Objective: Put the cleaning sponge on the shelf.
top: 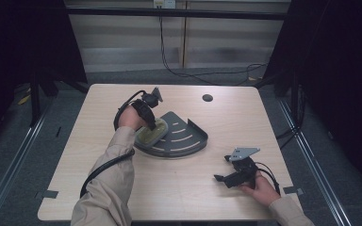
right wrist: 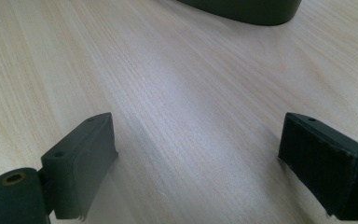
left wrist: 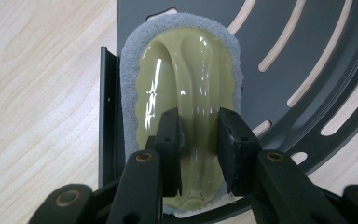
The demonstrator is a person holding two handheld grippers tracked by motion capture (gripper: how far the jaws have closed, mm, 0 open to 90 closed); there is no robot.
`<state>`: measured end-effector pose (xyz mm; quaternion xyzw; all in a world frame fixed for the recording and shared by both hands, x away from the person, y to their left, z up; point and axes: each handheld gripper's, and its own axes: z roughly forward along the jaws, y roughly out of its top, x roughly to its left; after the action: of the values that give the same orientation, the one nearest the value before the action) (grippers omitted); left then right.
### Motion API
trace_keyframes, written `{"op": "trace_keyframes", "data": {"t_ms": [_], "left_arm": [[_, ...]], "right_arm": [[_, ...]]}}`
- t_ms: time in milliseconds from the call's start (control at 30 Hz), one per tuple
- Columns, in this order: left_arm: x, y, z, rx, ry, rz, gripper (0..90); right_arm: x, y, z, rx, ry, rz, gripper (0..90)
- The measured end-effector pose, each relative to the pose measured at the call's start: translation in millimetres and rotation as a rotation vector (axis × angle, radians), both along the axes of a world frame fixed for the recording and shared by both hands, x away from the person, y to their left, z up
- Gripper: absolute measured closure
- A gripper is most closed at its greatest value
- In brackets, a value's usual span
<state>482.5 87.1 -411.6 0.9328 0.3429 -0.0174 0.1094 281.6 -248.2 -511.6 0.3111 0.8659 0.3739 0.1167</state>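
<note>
The left gripper [left wrist: 199, 140] has its 2 black jaws clenched on the raised central ridge of a glossy olive-green oval scrubber with a grey abrasive pad underneath [left wrist: 186, 84], which lies in a dark grey quarter-round slotted corner shelf [top: 188, 136], against its straight wall. The shelf sits mid-way across the pale wooden surface [top: 207, 197]. Nearer the person, well apart from the shelf, the right gripper [right wrist: 198, 158] rests low over bare wood, jaws spread wide and holding nothing. The scrubber appears gripped but not yet lifted; whatever follows the grip remains undone.
</note>
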Motion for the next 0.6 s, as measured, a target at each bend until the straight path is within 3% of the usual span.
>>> {"op": "trace_keyframes", "data": {"t_ms": [600], "left_arm": [[2.9,-1.4,-6.6,0.022,0.004,0.006,71.0]], "right_arm": [[-0.1,0.0,0.0,0.001,0.001,-0.001,10.3]]}}
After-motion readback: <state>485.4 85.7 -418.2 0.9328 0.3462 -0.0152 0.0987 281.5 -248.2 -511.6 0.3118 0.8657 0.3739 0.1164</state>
